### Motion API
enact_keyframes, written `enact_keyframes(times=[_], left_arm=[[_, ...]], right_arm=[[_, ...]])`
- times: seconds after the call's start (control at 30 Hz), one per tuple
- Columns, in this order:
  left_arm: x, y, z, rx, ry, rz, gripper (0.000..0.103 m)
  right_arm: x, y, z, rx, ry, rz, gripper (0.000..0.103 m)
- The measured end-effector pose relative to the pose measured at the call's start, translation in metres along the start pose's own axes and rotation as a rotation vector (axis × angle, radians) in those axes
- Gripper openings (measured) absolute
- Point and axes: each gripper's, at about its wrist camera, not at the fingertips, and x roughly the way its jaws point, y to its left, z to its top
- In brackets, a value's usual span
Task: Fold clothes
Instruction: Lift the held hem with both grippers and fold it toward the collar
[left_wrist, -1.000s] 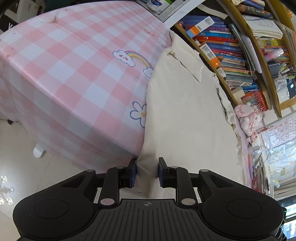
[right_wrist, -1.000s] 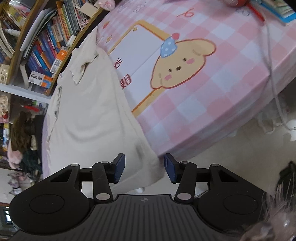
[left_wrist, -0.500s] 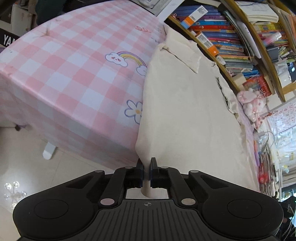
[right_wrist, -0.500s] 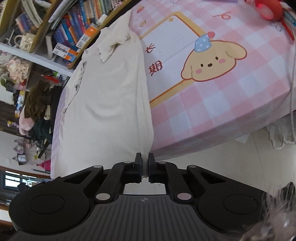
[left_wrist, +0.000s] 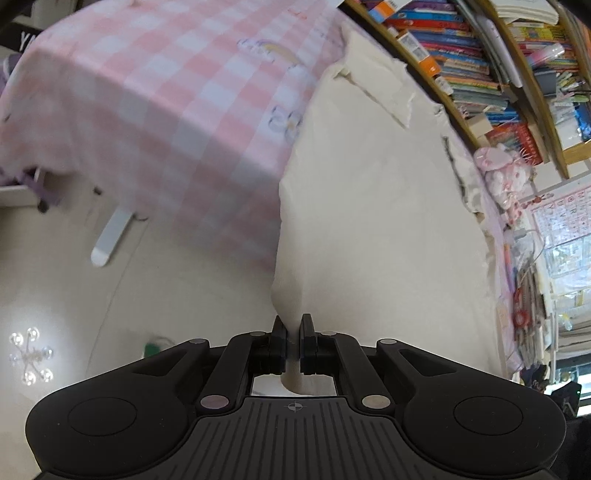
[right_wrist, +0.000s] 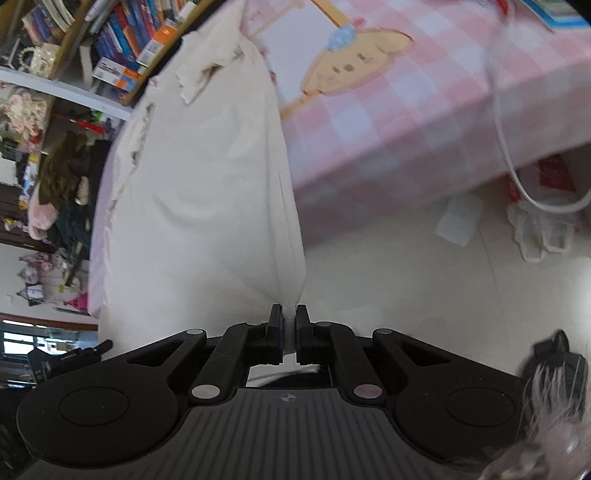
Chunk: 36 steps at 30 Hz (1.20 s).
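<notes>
Both the left gripper (left_wrist: 293, 326) and right gripper (right_wrist: 290, 317) pinch the cream garment (left_wrist: 376, 206), stretched lengthwise toward the bookshelf (left_wrist: 480, 66).

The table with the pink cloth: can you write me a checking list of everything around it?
Surface: table under a pink checked tablecloth, cartoon dog print in the right wrist view.
Job's things: cream garment spread along the table, near edge lifted.
Clutter: pink plush toy by the garment.
Grippers: left hand-held gripper and right hand-held gripper each shut on a garment corner.
Cables: white cable hanging off the table.
Surroundings: bookshelf, tiled floor.
</notes>
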Motion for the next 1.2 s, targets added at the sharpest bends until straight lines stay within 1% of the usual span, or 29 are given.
enact_keyframes(times=[0.07,0.13,0.2,0.3,0.43,0.53,0.6,0.67,0.73,0.8,0.9,1.03,1.2], left_arm=[[0.001,0.002,-0.007,-0.009,0.006,0.008,0.005],[-0.002,-0.002,-0.008,0.002,-0.006,-0.001,0.005],[-0.012,-0.010,-0.004,0.015,-0.055,-0.023,0.005],[-0.030,-0.022,0.002,0.026,-0.153,-0.069,0.005],[-0.047,-0.035,0.020,-0.021,-0.341,-0.204,0.005],[-0.044,-0.038,0.045,-0.097,-0.479,-0.339,0.005],[-0.033,-0.040,0.072,-0.147,-0.543,-0.419,0.005],[-0.021,-0.057,0.096,-0.168,-0.581,-0.461,0.005],[-0.009,-0.076,0.123,-0.161,-0.600,-0.485,0.005],[0.003,-0.091,0.148,-0.152,-0.609,-0.488,0.005],[0.019,-0.107,0.180,-0.164,-0.608,-0.492,0.004],[0.040,-0.116,0.214,-0.163,-0.600,-0.497,0.004],[0.073,-0.124,0.251,-0.176,-0.576,-0.504,0.004]], right_arm=[[0.002,-0.006,-0.004,0.007,0.018,-0.010,0.006],[0.003,-0.005,-0.005,-0.009,0.028,-0.011,0.006],[-0.001,0.004,0.000,-0.049,0.022,0.010,0.006],[-0.016,0.020,0.012,-0.093,-0.037,0.103,0.006],[-0.038,0.029,0.047,-0.033,-0.193,0.278,0.006],[-0.046,0.041,0.078,0.011,-0.297,0.376,0.006],[-0.044,0.054,0.100,0.028,-0.351,0.431,0.006],[-0.040,0.068,0.120,0.031,-0.401,0.470,0.006],[-0.035,0.081,0.144,0.027,-0.439,0.469,0.006],[-0.028,0.089,0.166,0.036,-0.460,0.464,0.006],[-0.016,0.099,0.200,0.054,-0.485,0.456,0.006],[-0.001,0.113,0.244,0.078,-0.519,0.445,0.006],[0.022,0.123,0.294,0.095,-0.533,0.415,0.006]])
